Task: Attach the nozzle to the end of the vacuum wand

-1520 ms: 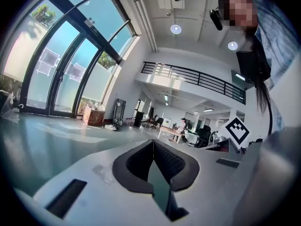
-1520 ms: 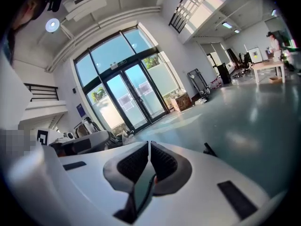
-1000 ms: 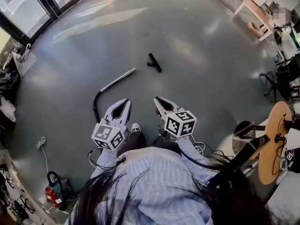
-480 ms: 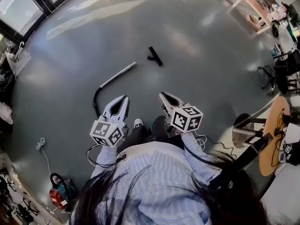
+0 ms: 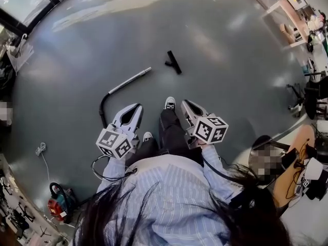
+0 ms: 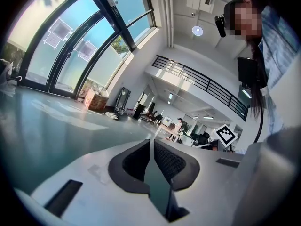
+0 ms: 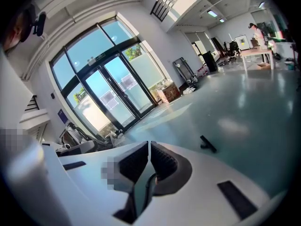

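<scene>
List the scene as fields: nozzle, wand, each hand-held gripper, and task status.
nozzle: black, on the floor, apart from the wand
wand: silver, on the floor, tip toward the nozzle, black hose at its other end
left hand-held gripper: shut, empty
right hand-held gripper: shut, empty
status: nozzle not attached; neither part held

In the head view, the black hose (image 5: 102,110) of the vacuum wand (image 5: 125,82) curves down beside the left claw (image 5: 136,108). Its lower end is hidden behind that claw's marker cube (image 5: 116,143). The nozzle (image 5: 173,62) is too small to show its opening.
</scene>
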